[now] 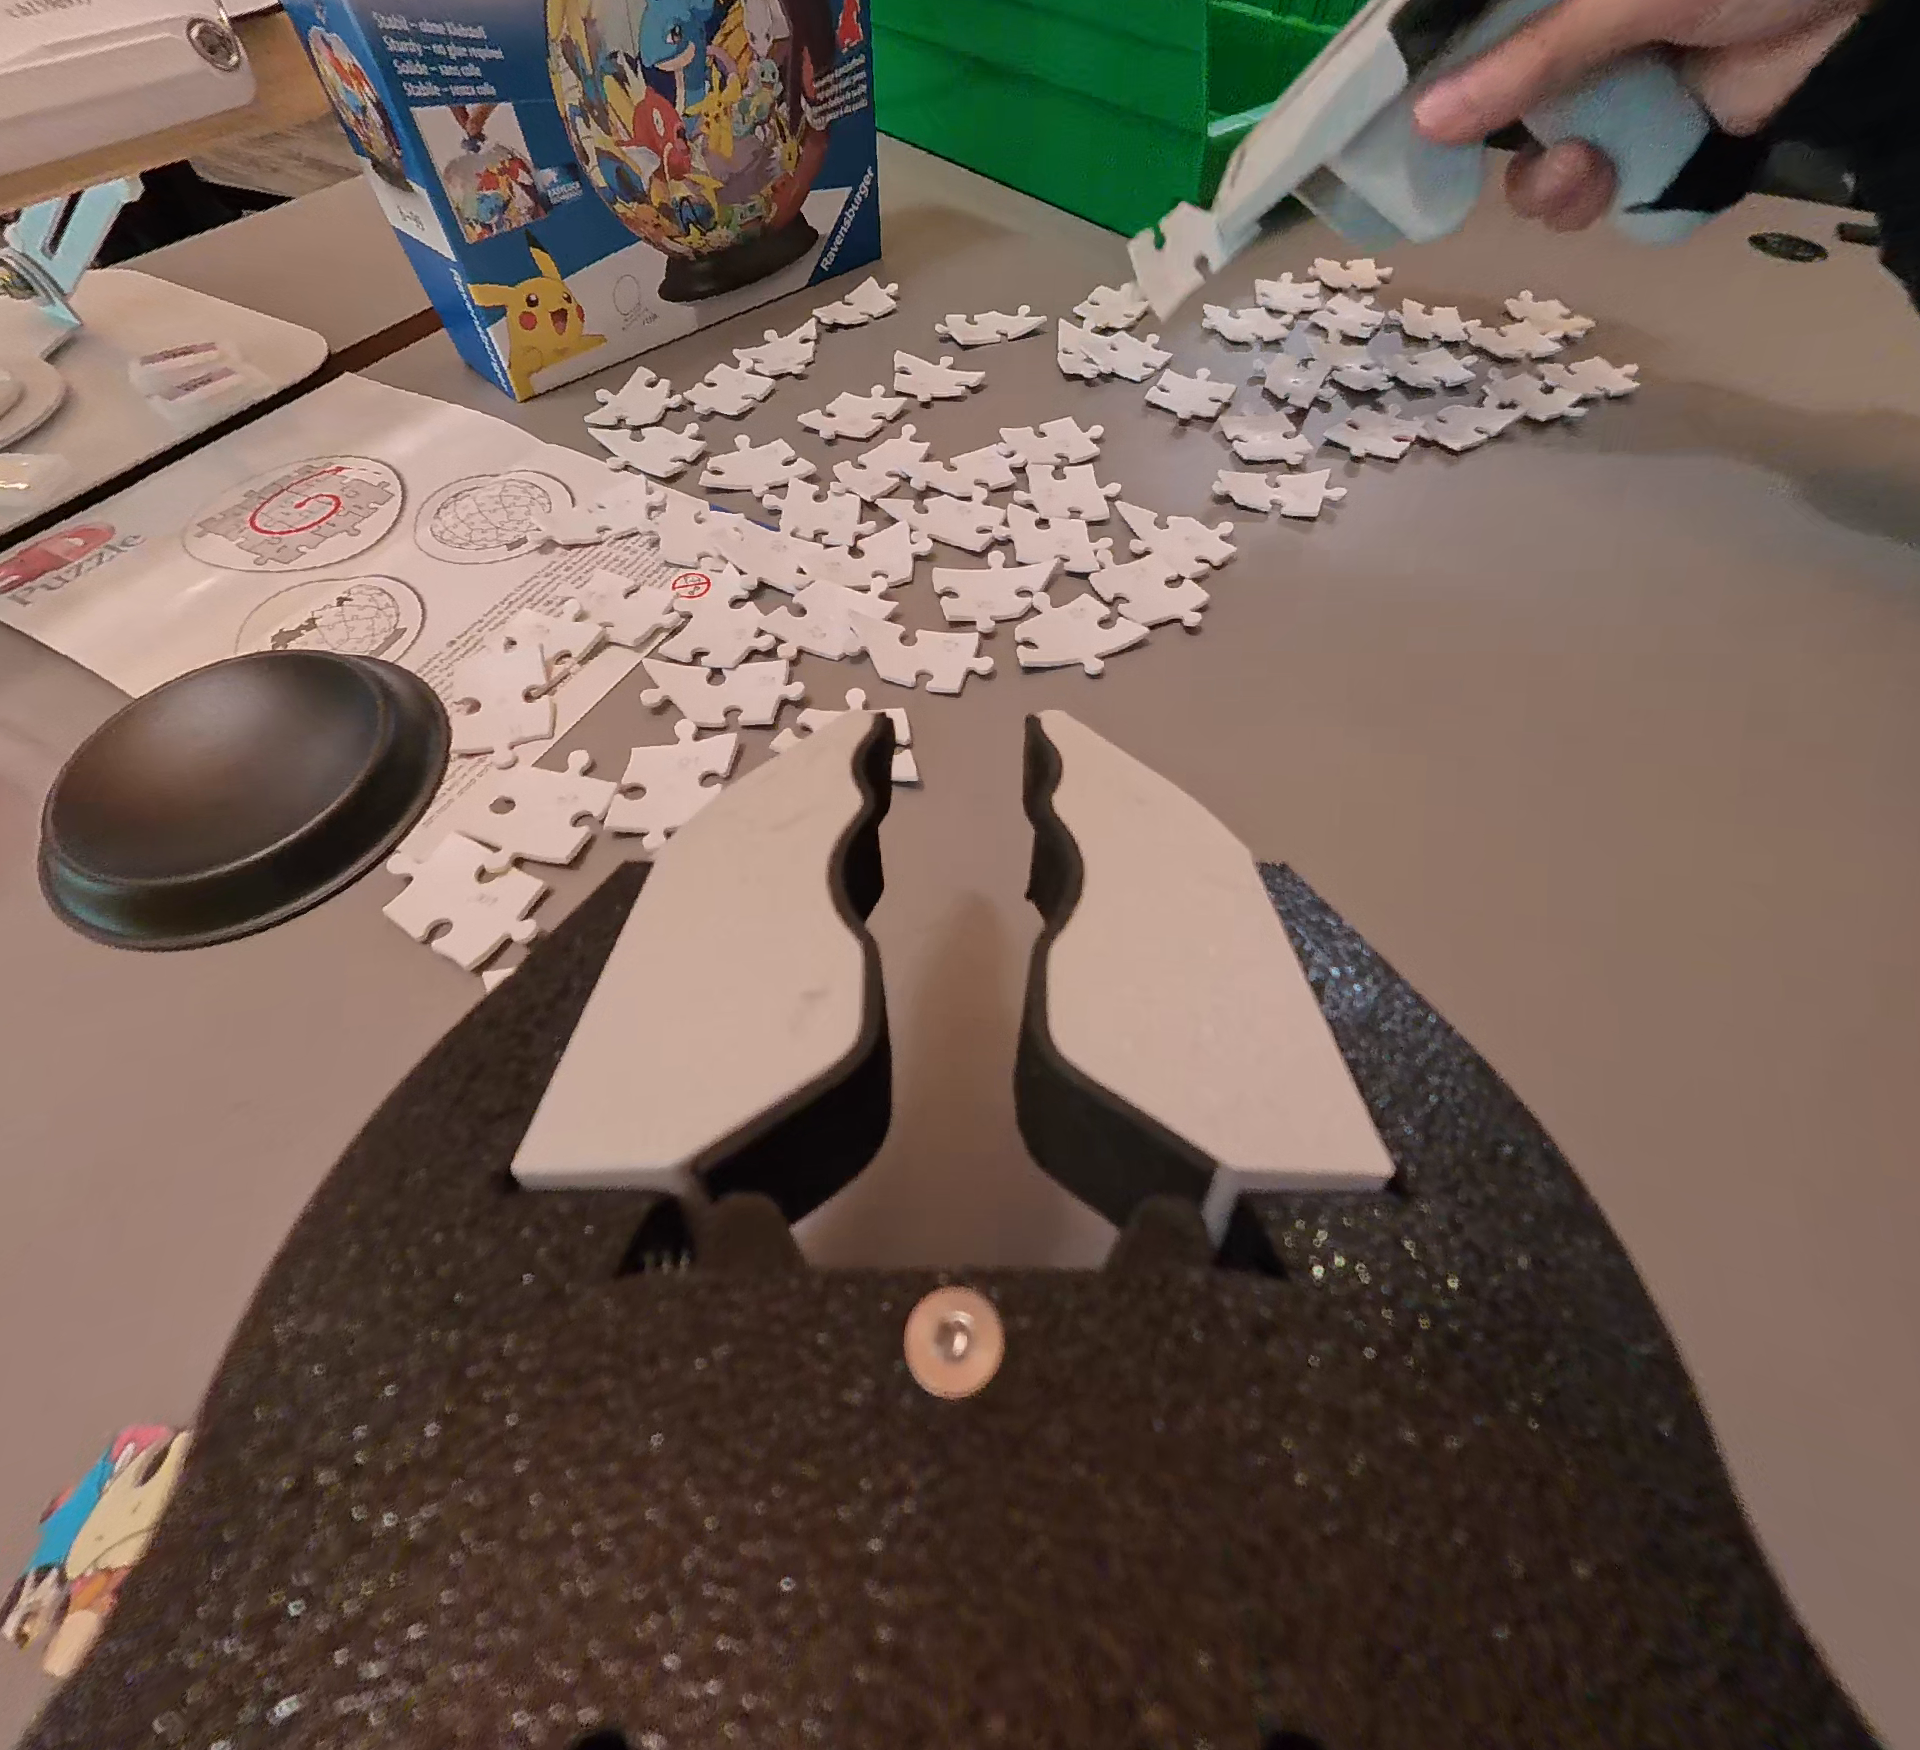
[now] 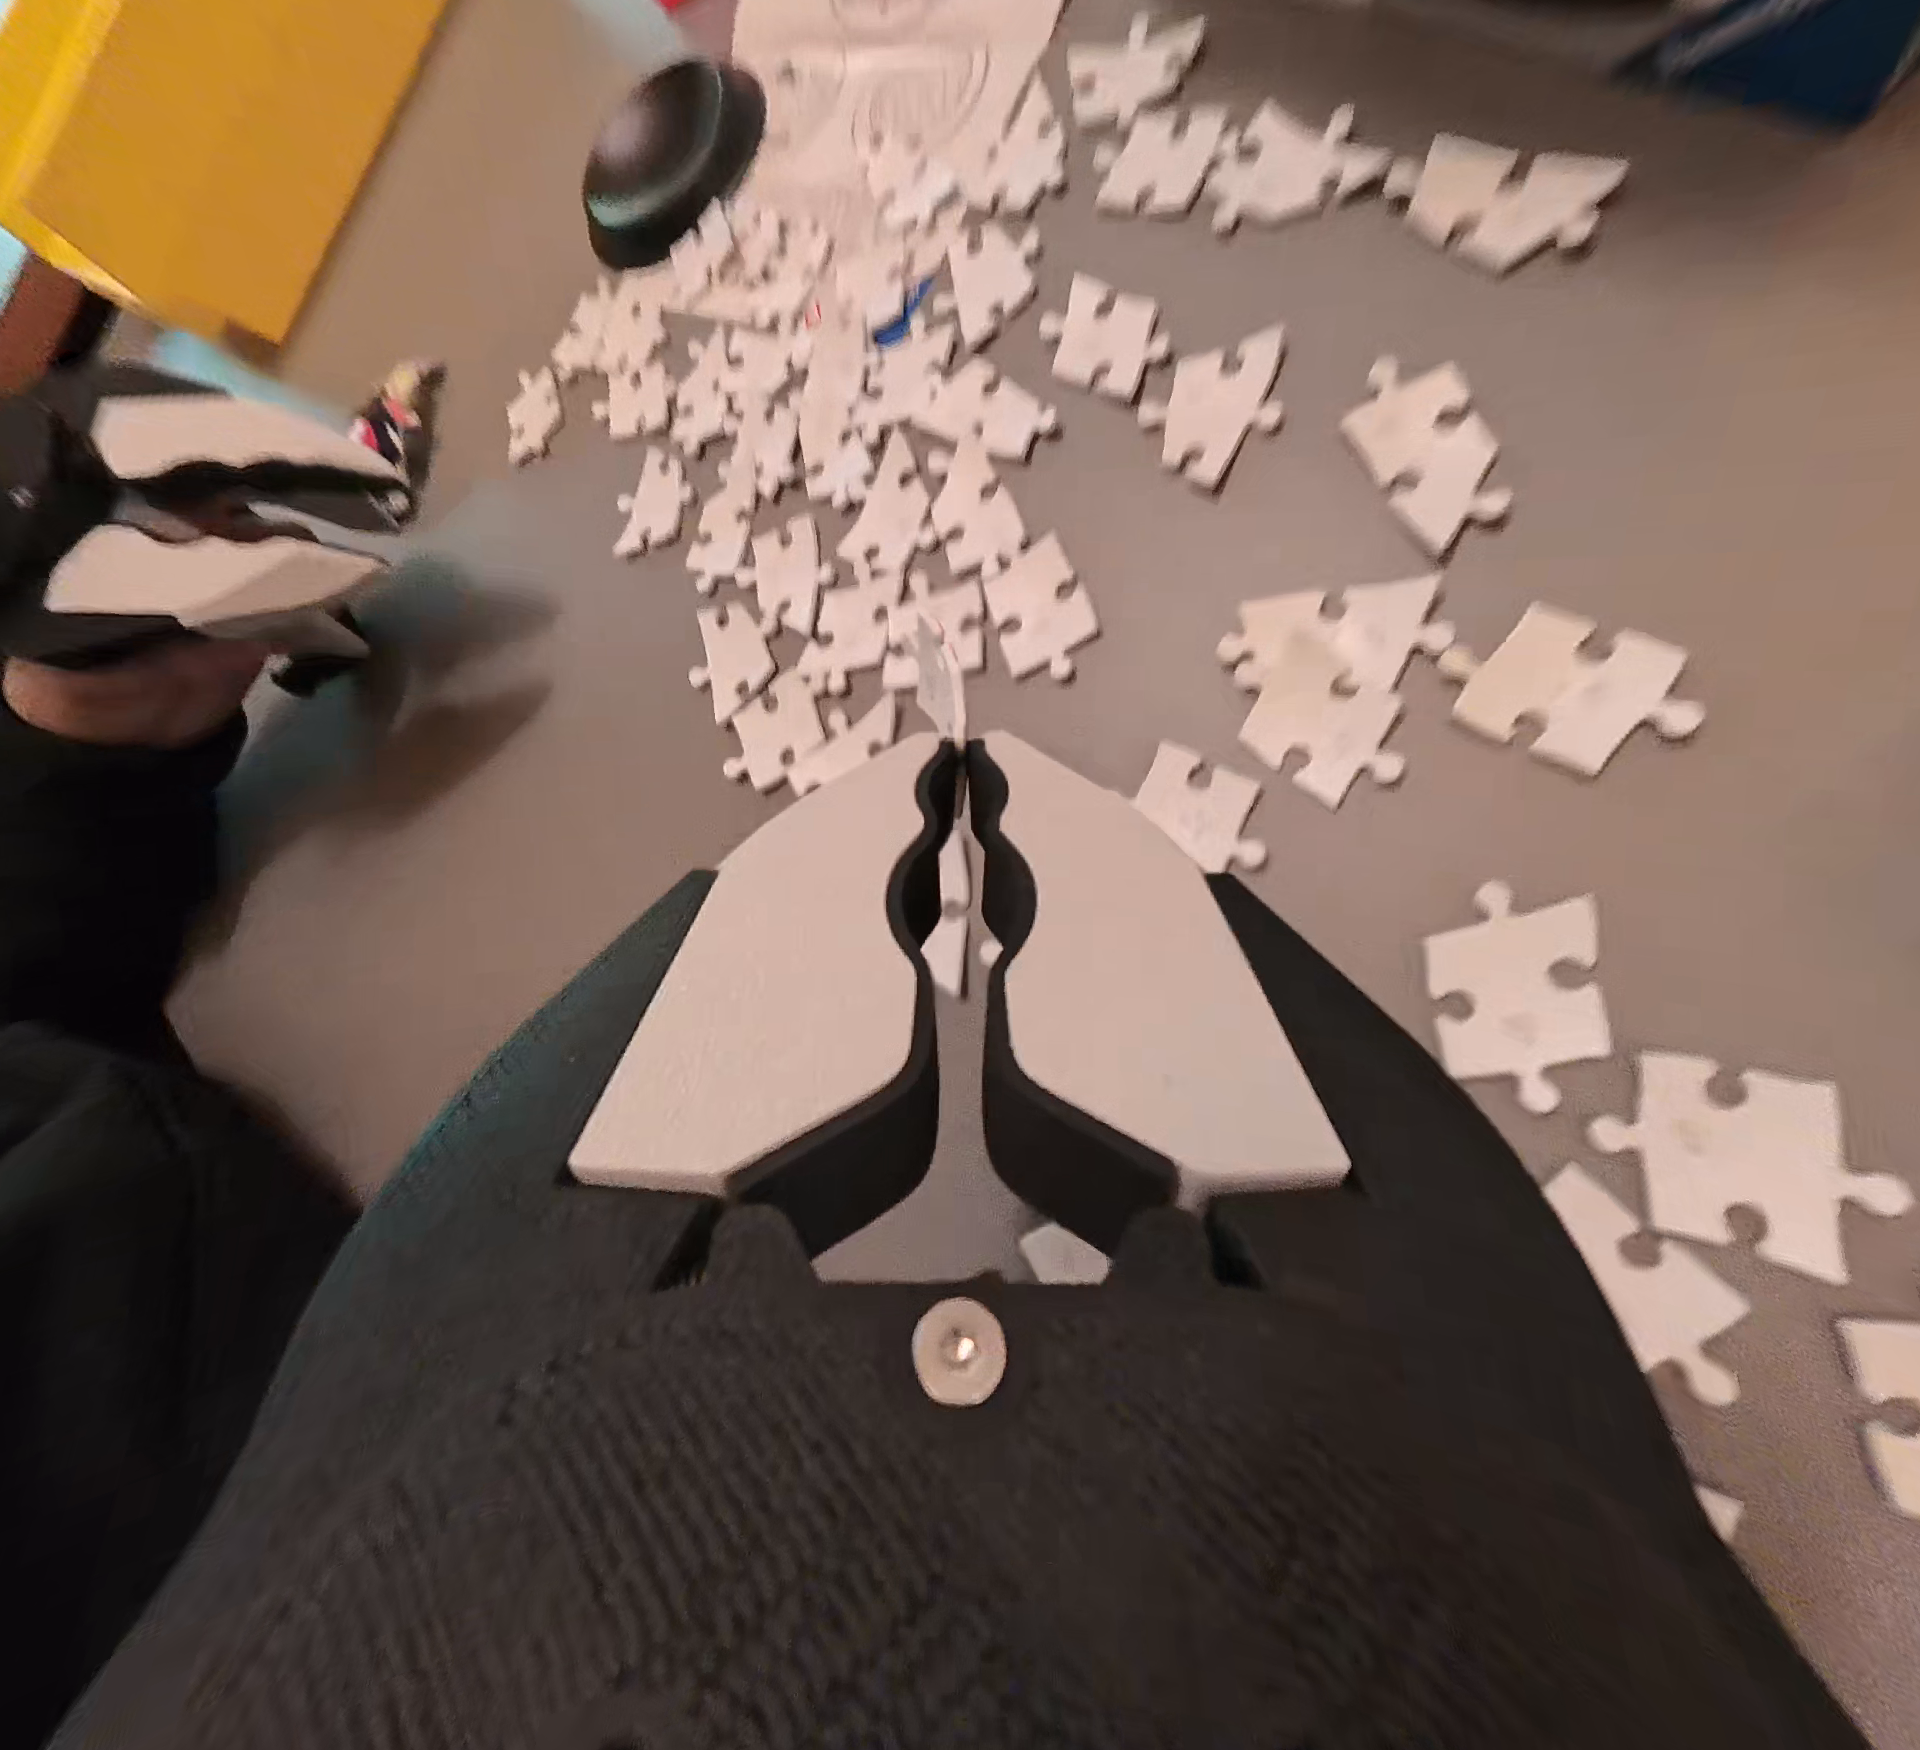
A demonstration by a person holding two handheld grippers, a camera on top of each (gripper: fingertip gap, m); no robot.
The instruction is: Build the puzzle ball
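Many white, face-down puzzle pieces (image 1: 935,537) lie scattered on the grey table (image 1: 1455,765). My left gripper (image 1: 956,744) is open and empty, low over the near edge of the pile, next to the black round stand (image 1: 239,796). My right gripper (image 2: 958,746) is shut on one white puzzle piece (image 2: 940,677), held edge-on above the pile. In the left wrist view the right gripper (image 1: 1221,240) shows at the upper right, held by a hand (image 1: 1683,7), with that piece (image 1: 1164,256) in its tips. The left gripper (image 2: 395,526) shows at the left of the right wrist view.
The puzzle box (image 1: 582,90) stands at the back, with the instruction sheet (image 1: 312,537) beside the stand. A green bin (image 1: 1091,38) is behind the pieces. A yellow box (image 2: 208,59) sits at the far left. A coloured assembled patch (image 1: 83,1544) lies near my left gripper. Some 20 cm of space lies between my two pairs of fingers.
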